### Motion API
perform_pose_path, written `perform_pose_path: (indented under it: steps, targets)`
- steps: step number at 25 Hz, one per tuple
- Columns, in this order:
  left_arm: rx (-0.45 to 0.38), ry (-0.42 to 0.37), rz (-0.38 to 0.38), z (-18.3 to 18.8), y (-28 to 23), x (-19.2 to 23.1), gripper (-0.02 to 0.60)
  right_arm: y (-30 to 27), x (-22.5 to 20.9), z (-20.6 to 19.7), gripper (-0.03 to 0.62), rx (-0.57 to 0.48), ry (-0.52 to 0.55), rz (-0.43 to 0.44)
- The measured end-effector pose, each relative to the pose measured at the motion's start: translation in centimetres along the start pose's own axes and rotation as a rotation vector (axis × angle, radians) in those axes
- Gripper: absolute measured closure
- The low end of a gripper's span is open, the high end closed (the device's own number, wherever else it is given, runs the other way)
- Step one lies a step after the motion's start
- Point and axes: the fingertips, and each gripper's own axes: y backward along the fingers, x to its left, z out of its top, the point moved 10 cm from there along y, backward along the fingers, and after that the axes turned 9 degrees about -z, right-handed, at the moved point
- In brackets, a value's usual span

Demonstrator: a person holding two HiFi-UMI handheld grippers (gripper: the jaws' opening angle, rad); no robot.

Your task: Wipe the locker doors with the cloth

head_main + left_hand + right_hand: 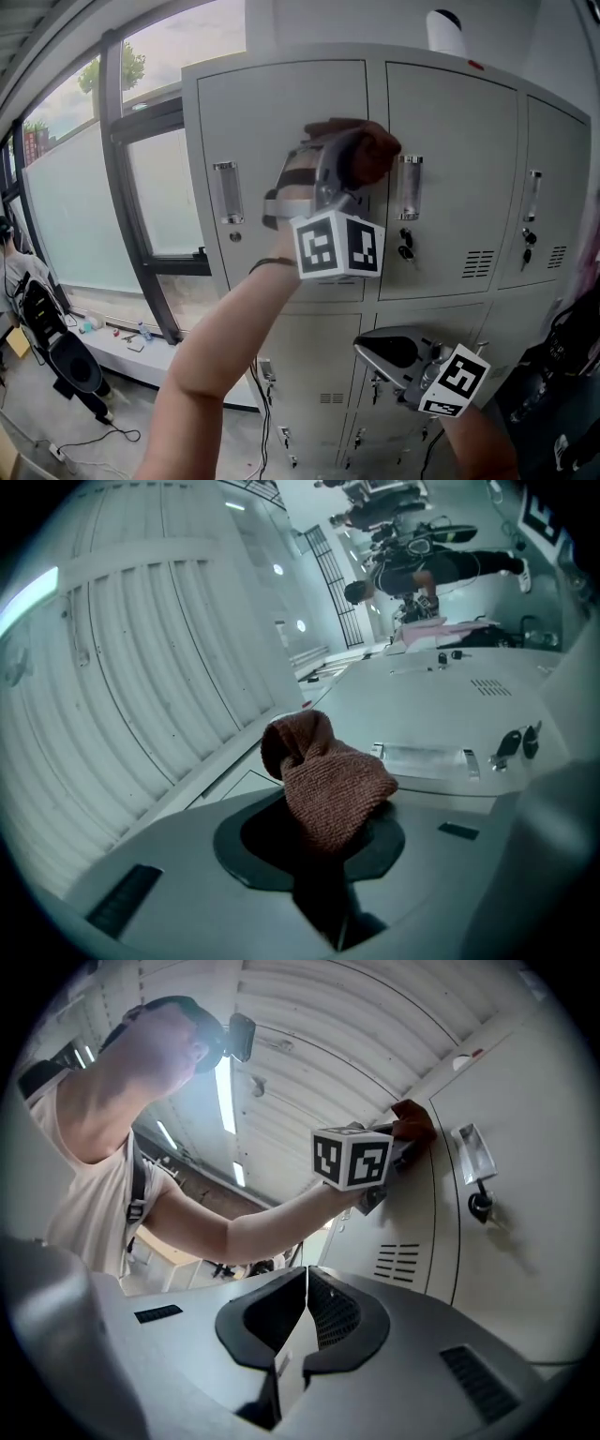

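My left gripper (349,161) is raised against the grey locker doors (281,122), shut on a brown knitted cloth (367,148). The cloth presses on the upper left door near its right edge, beside a clear handle (410,186). In the left gripper view the cloth (323,778) bulges out of the closed jaws, and my left gripper (328,855) points along the door. My right gripper (389,352) hangs lower in front of the bottom lockers, shut with nothing in it. In the right gripper view the right gripper (302,1330) has its jaws together, and the cloth (412,1117) shows above.
Key locks (405,246) hang below the handles, and vent slots (477,263) mark the doors. A white roll (446,32) stands on top of the lockers. A window frame (127,187) runs along the left. Bags (70,361) and cables lie on the floor at lower left.
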Motion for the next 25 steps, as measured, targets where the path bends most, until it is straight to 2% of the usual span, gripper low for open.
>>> perform_pose_path:
  steps: [3, 5, 9, 14, 18, 22, 25]
  targets:
    - [-0.001, -0.015, 0.031, -1.0, 0.2, 1.5, 0.509, -0.6, -1.3, 1.0, 0.576, 0.006, 0.007, -0.022]
    - [0.017, 0.003, 0.071, -2.4, 0.9, 3.2, 0.509, -0.9, -1.2, 1.0, 0.576, 0.007, 0.018, -0.013]
    - [0.109, 0.008, 0.176, -6.3, 3.5, 6.7, 0.510, -1.9, 0.1, 0.4, 0.576, 0.002, 0.055, 0.036]
    - [0.224, 0.111, 0.294, -11.1, 7.3, 10.7, 0.510, -3.4, 1.3, 0.4, 0.576, -0.024, 0.082, 0.121]
    - [0.276, 0.233, 0.414, -14.3, 10.4, 12.6, 0.511, -4.0, 1.1, 0.2, 0.576, -0.049, 0.040, 0.139]
    - [0.272, 0.316, 0.443, -14.5, 10.2, 13.3, 0.511, -4.1, 1.0, -0.2, 0.576, -0.051, 0.020, 0.144]
    - [0.249, 0.308, 0.417, -12.7, 8.3, 12.7, 0.511, -3.9, 1.1, -0.3, 0.576, -0.052, 0.017, 0.143]
